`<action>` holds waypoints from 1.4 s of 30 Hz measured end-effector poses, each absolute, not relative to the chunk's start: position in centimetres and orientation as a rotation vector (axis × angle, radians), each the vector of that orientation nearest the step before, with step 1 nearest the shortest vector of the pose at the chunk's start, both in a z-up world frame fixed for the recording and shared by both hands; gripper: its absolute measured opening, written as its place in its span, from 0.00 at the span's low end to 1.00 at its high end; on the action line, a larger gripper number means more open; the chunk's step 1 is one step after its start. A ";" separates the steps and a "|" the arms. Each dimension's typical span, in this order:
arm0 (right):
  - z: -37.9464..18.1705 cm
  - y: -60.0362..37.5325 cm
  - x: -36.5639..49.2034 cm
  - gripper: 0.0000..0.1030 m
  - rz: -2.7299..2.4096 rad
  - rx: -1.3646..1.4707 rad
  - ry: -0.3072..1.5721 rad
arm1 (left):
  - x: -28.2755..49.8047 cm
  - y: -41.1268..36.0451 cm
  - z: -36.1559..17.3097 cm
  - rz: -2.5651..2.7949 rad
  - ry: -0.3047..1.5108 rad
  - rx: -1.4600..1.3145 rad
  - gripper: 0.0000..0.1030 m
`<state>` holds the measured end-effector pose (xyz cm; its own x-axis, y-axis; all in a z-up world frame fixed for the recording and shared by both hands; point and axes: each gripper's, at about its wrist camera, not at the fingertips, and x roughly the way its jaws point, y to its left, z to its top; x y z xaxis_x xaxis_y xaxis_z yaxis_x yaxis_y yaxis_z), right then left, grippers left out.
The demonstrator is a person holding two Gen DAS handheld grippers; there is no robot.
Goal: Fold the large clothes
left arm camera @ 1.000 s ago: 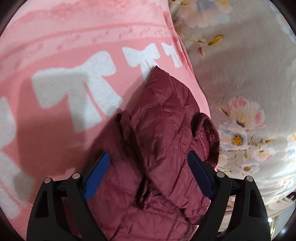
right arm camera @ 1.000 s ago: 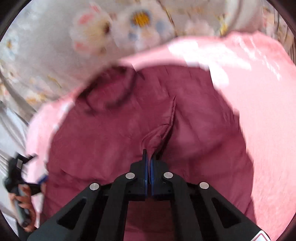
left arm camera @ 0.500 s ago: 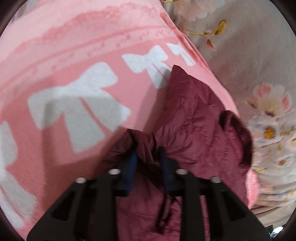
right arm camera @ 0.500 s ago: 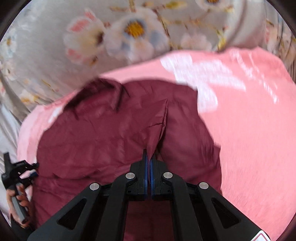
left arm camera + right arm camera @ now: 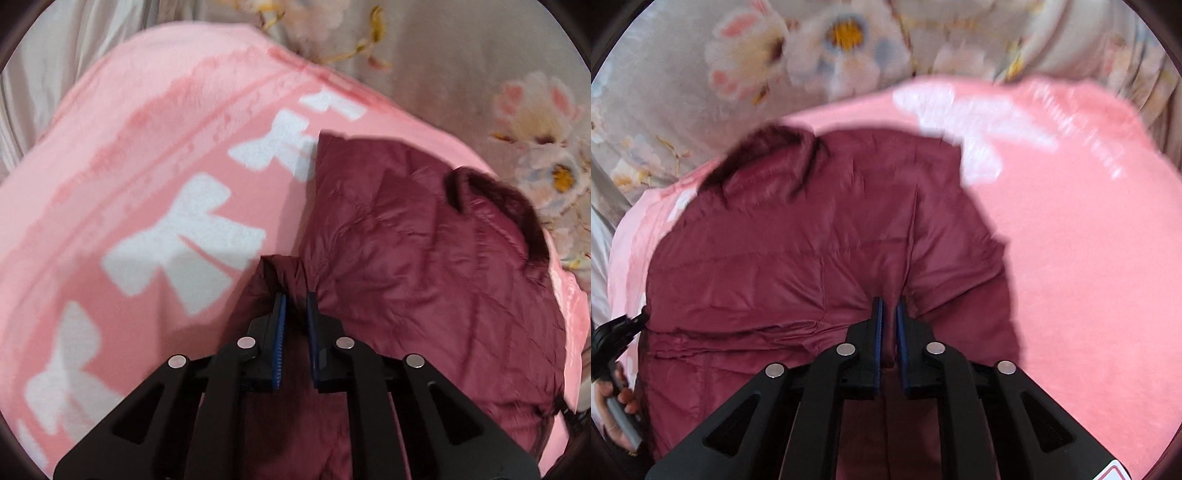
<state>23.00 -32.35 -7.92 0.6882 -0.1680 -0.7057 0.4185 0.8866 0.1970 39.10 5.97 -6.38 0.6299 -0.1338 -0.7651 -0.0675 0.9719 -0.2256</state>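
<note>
A maroon quilted jacket [image 5: 424,258] with a dark furry collar [image 5: 517,206] lies crumpled on a pink blanket [image 5: 147,166] with white bows. My left gripper [image 5: 295,295] is closing, its blue pads pinching a raised fold at the jacket's left edge. In the right wrist view the same jacket [image 5: 794,251] spreads out ahead, collar [image 5: 764,144] at the far left. My right gripper [image 5: 889,301] is opening. A narrow gap shows between its pads, and the jacket cloth lies slack in and behind it.
A grey floral bedsheet [image 5: 480,55] surrounds the pink blanket [image 5: 1089,240] on the far side. A hand [image 5: 613,413] on a gripper handle shows at the left edge of the right wrist view. Bare blanket lies right of the jacket there.
My left gripper went from wide open to pinched on a jacket fold, then lifted and rolled. My right gripper's pads, shut on a thin fold before, have parted and the fold has dropped.
</note>
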 end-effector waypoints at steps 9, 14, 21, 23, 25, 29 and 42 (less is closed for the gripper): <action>-4.2 -26.3 29.1 0.13 -0.133 0.369 0.682 | 41.4 -3.5 -2.1 -0.293 0.885 -0.218 0.40; -9.7 -22.9 32.8 0.13 -0.057 0.356 0.867 | 42.1 -6.3 -7.4 -0.308 1.020 -0.178 0.38; -10.9 -19.6 29.9 0.10 -0.028 0.226 0.881 | 38.6 -4.2 -9.2 -0.338 0.994 -0.109 0.38; -9.9 -20.3 29.8 0.10 -0.050 0.257 0.840 | 38.2 -4.1 -9.4 -0.335 0.979 -0.113 0.38; -9.5 -21.1 29.7 0.10 -0.110 0.246 0.814 | 37.8 -4.1 -9.5 -0.332 0.956 -0.112 0.38; -10.9 -23.4 29.4 0.06 -0.170 0.290 0.823 | 36.9 -3.3 -9.8 -0.359 0.881 -0.163 0.43; -12.8 -26.8 27.4 0.01 -0.246 0.358 0.784 | 35.8 -2.6 -9.6 -0.263 0.842 -0.091 0.58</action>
<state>27.35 -26.82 -12.80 0.6841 -0.0832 -0.7247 0.3457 0.9118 0.2216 35.84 -2.56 -9.58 0.6357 -0.2660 -0.7246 0.1944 0.9637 -0.1832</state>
